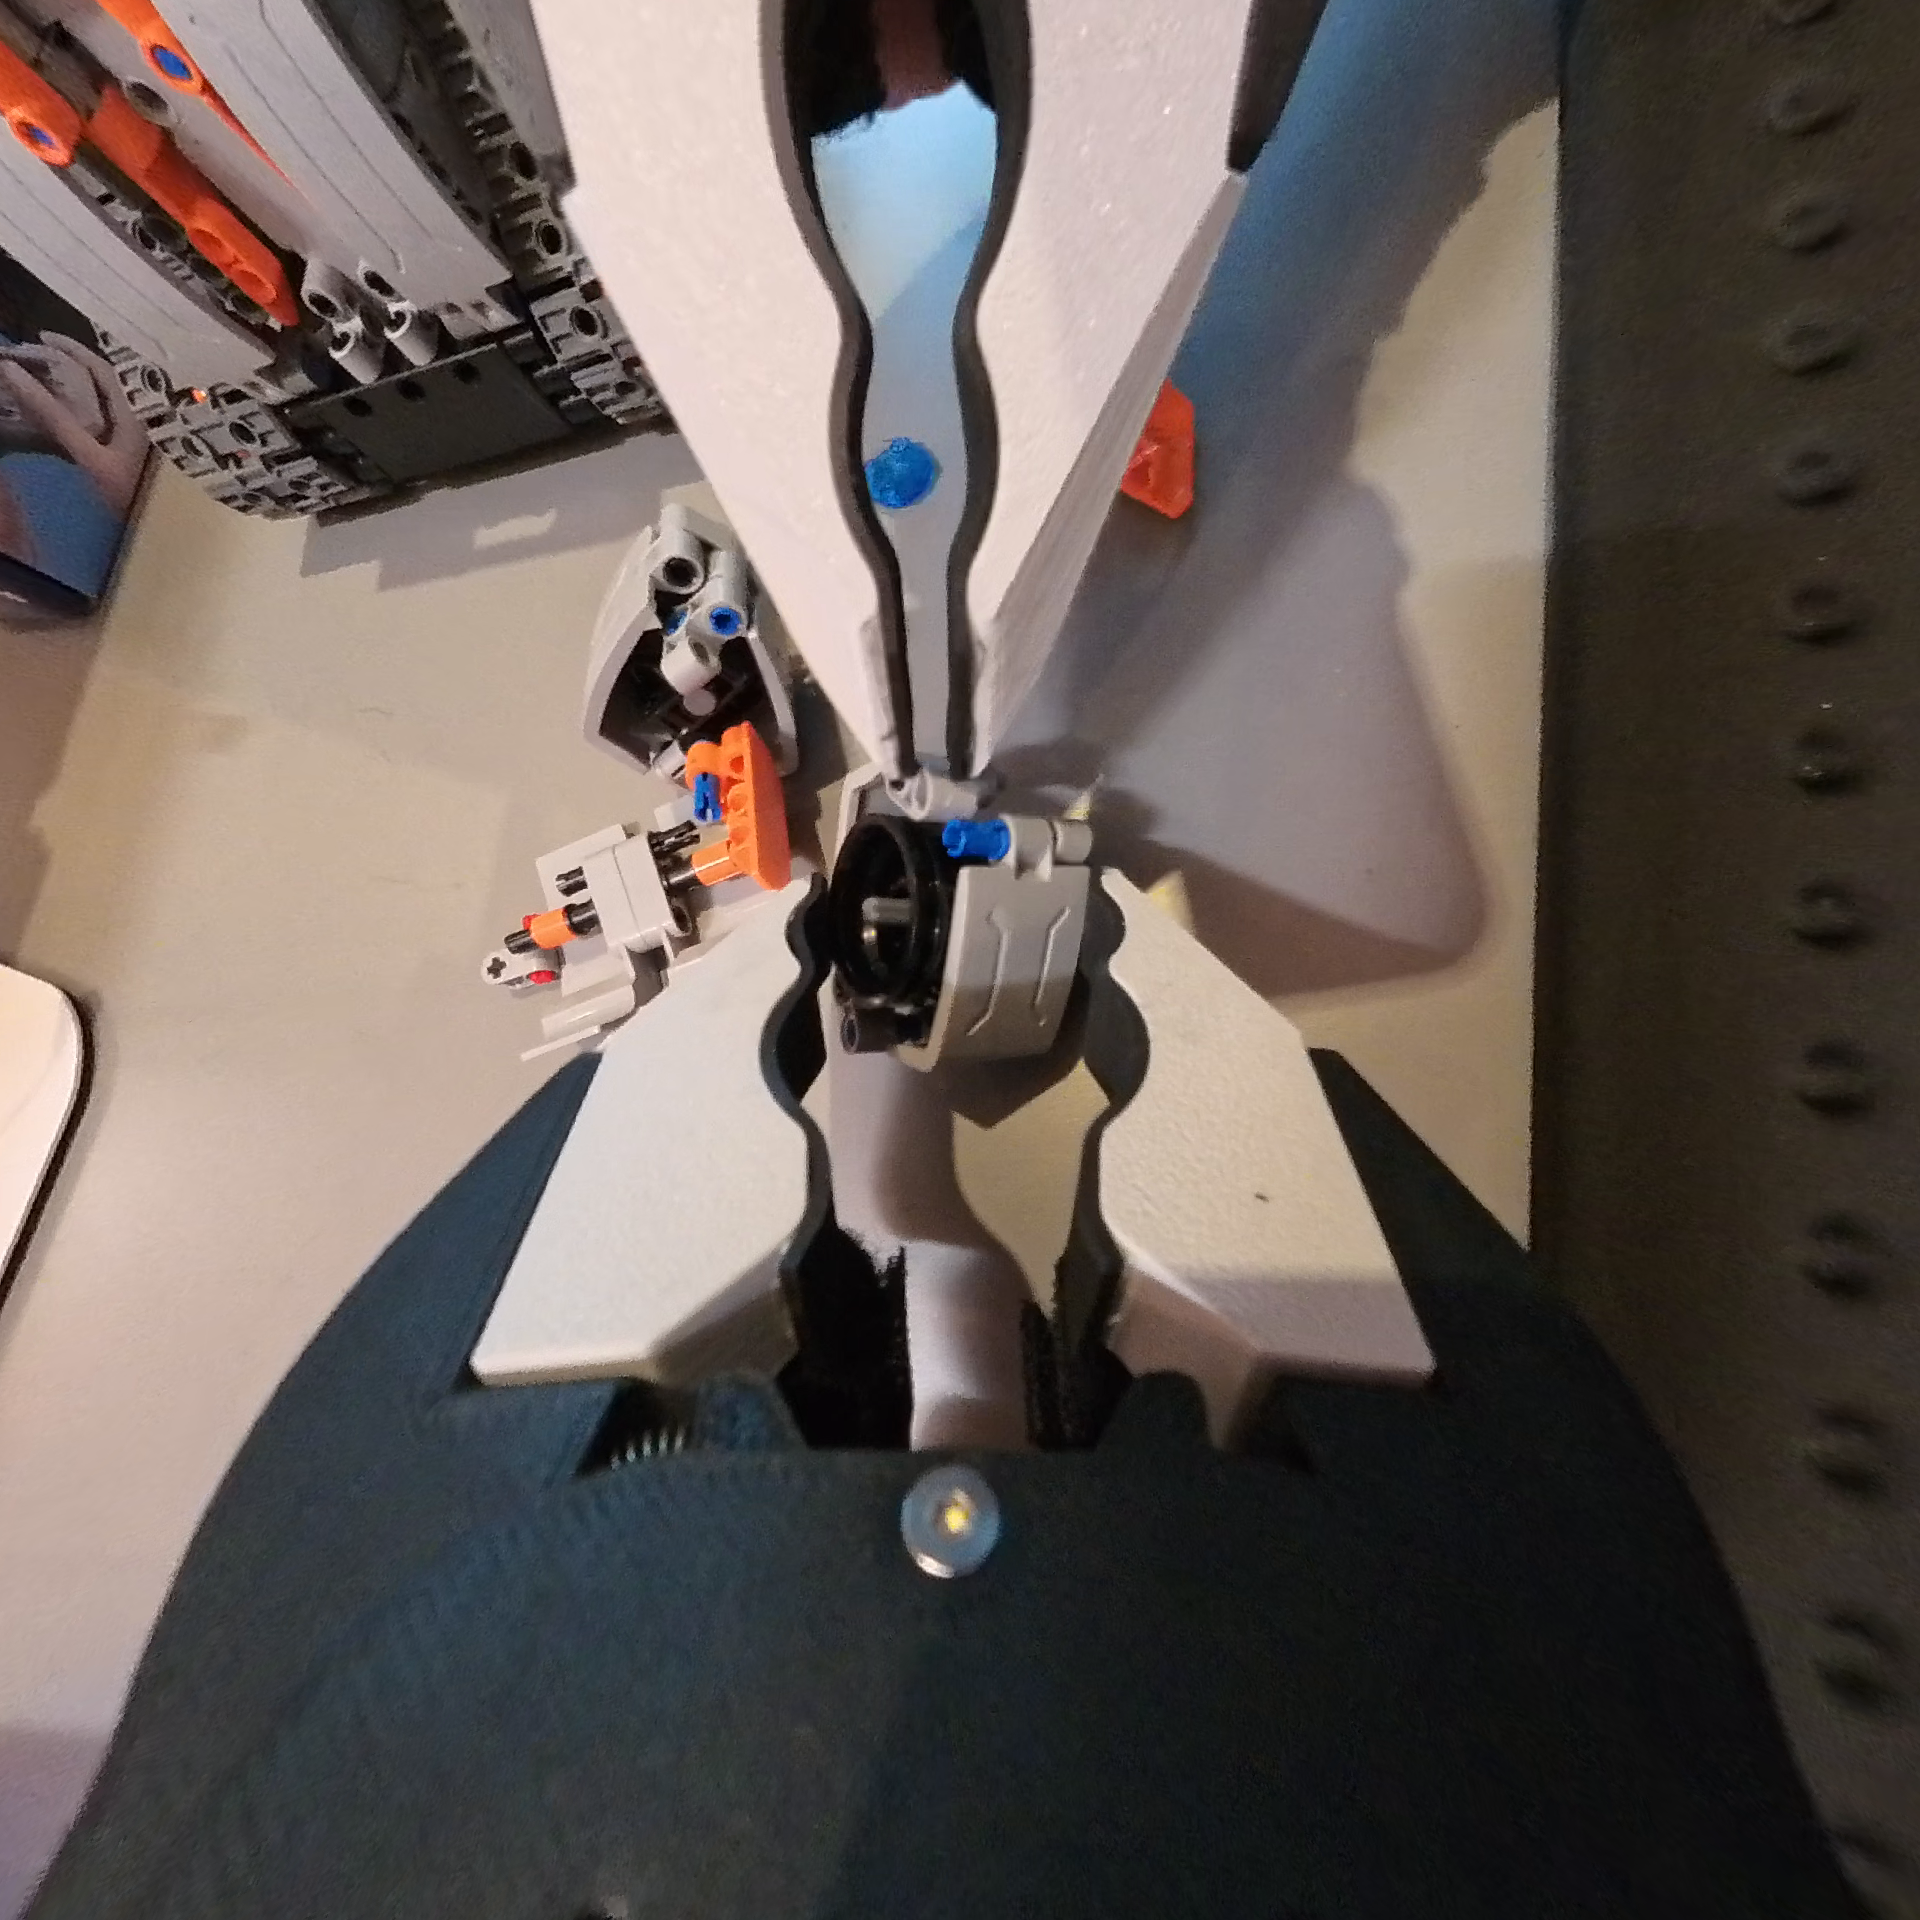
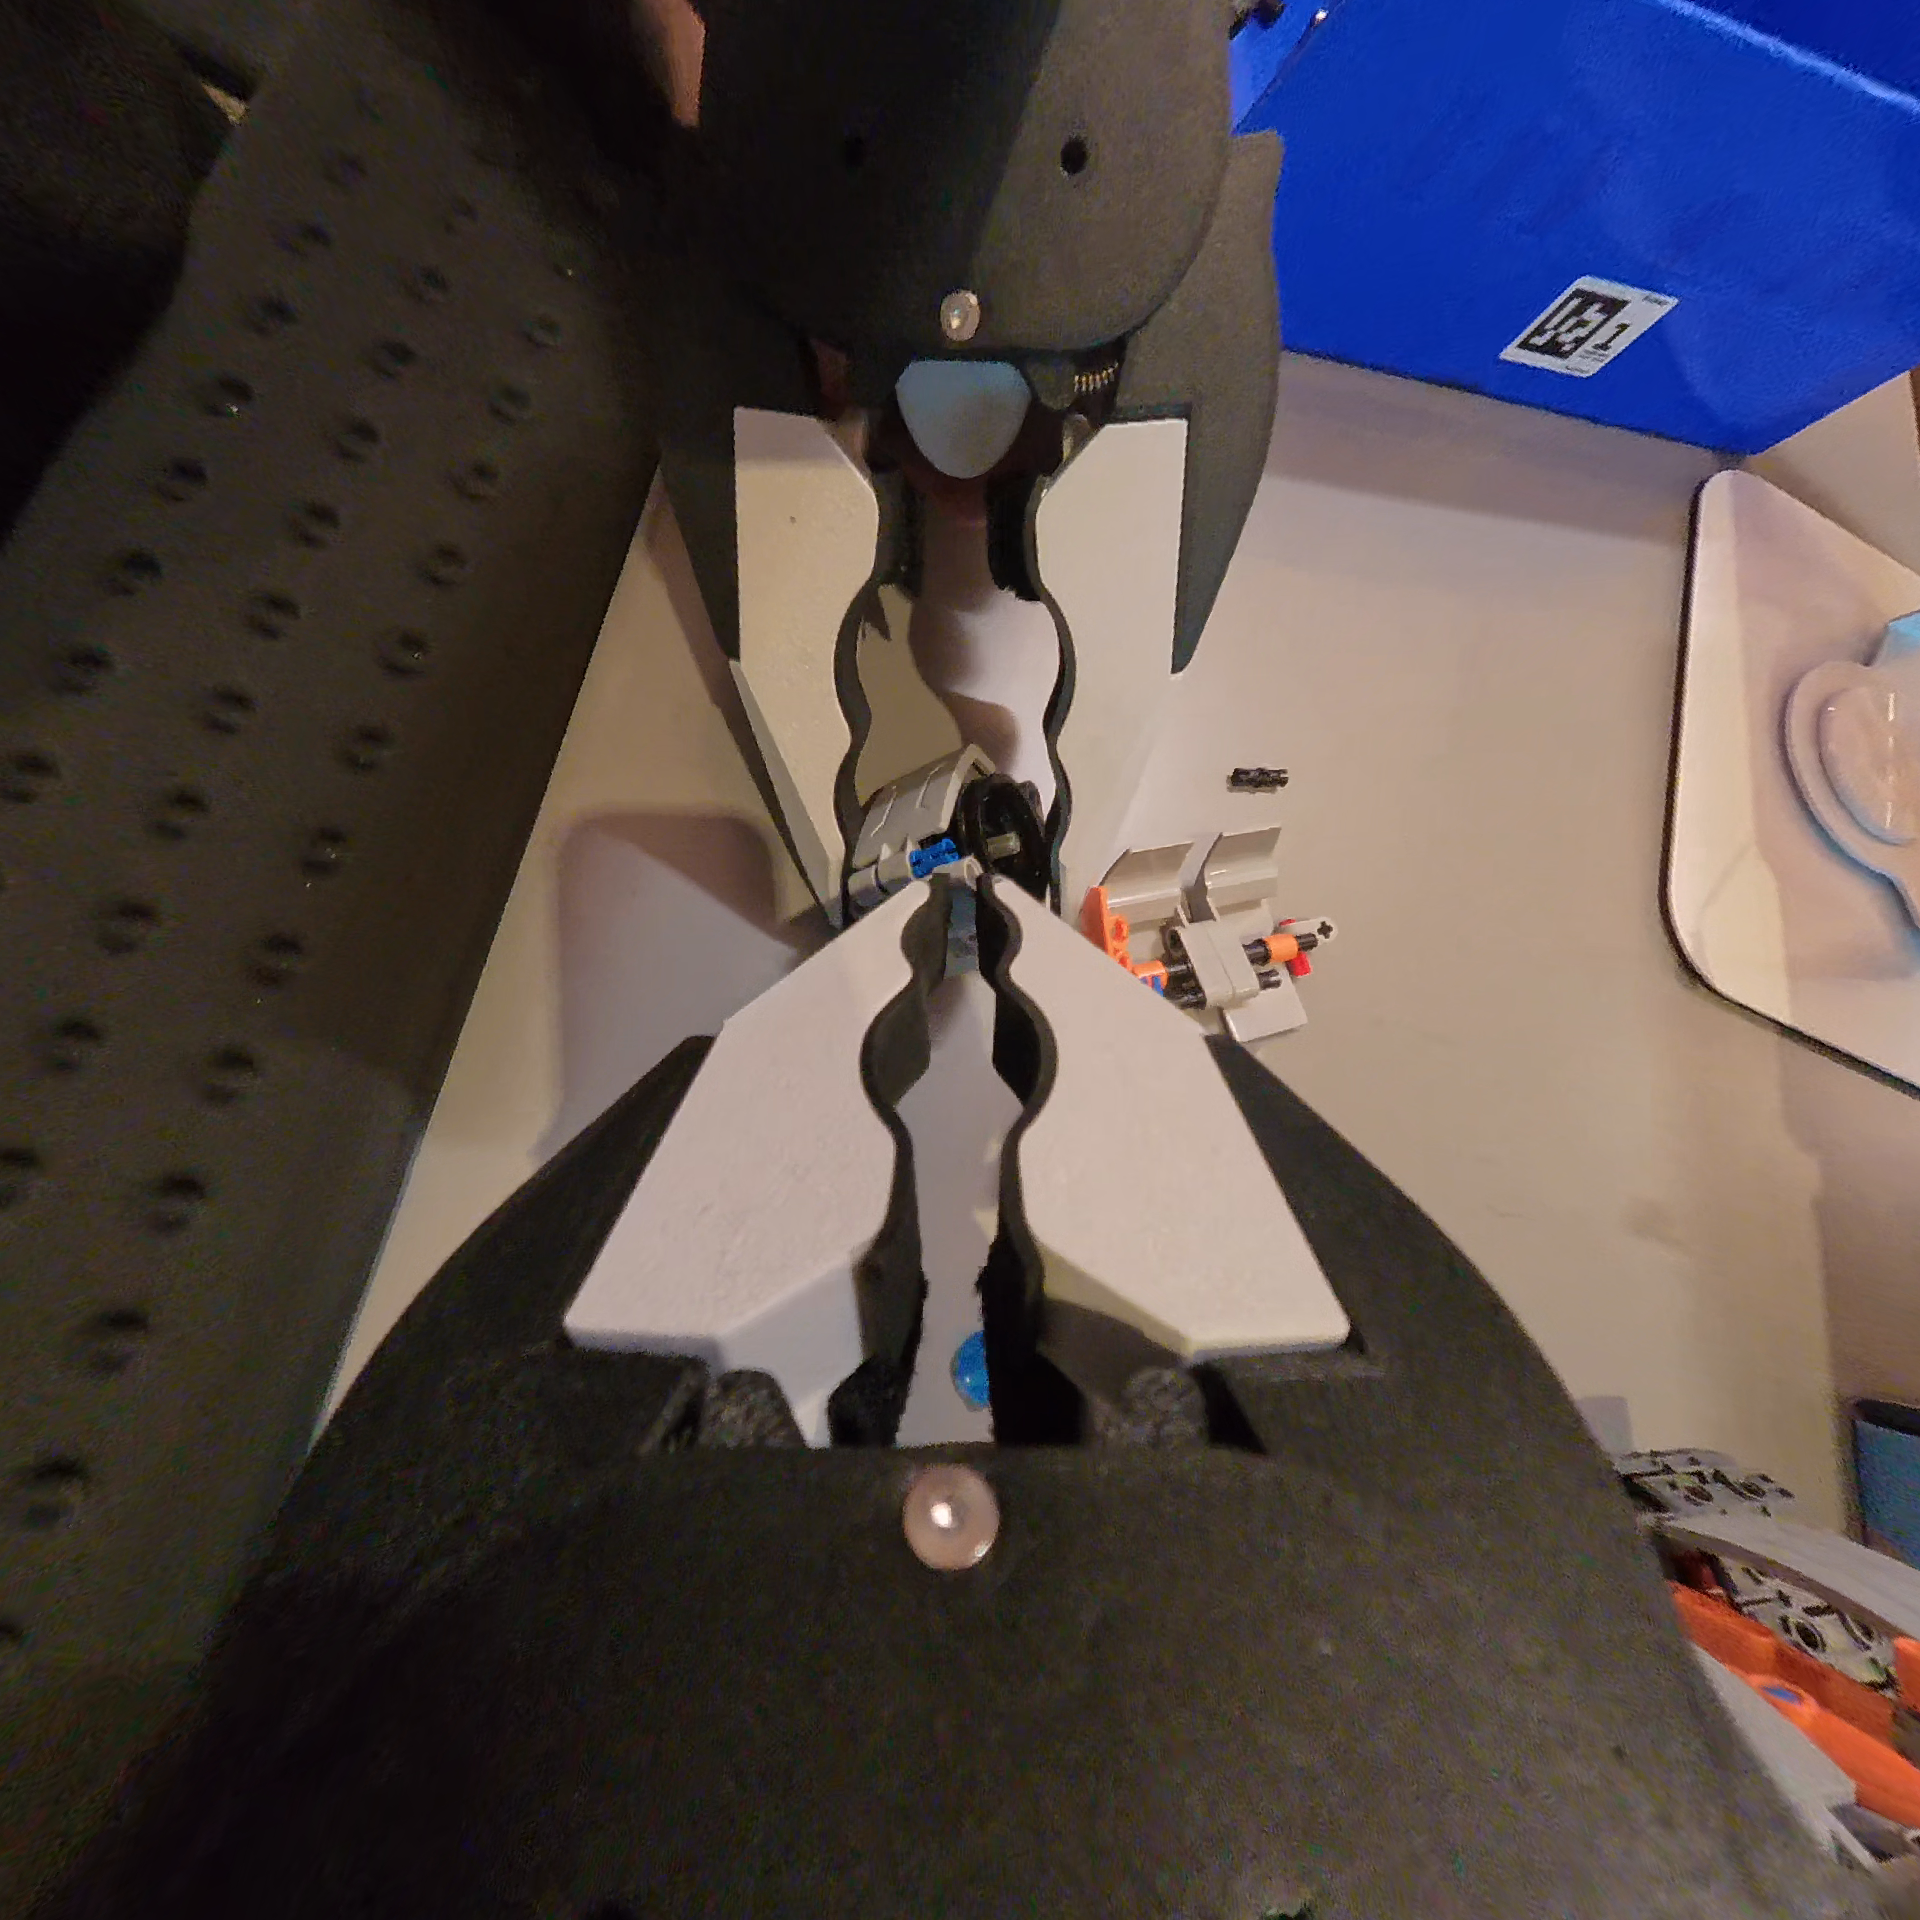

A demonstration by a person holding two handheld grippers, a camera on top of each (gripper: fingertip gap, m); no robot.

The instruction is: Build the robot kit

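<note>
My left gripper (image 1: 951, 925) is shut on a small brick assembly (image 1: 966, 935) made of a black ring and a curved grey panel with a blue pin, held above the beige table (image 1: 312, 1039). My right gripper (image 1: 935, 774) comes from the opposite side, and its fingertips are pinched on a small grey connector piece (image 1: 940, 795) at the end of that assembly. In the right wrist view, my right gripper (image 2: 961, 894) grips the grey piece (image 2: 961, 930), and the left gripper (image 2: 951, 852) holds the assembly (image 2: 935, 821) just beyond it.
A grey and orange sub-assembly (image 1: 623, 914) (image 2: 1216, 935) and a grey shell piece (image 1: 675, 644) lie on the table nearby. A large grey and orange model (image 1: 312, 260), a loose orange part (image 1: 1164, 457), a blue round stud (image 1: 899, 473), a blue bin (image 2: 1558, 208), a white tray (image 2: 1797, 779) and a black pin (image 2: 1259, 777) are around. Some 4 cm of space lies between my two pairs of fingers.
</note>
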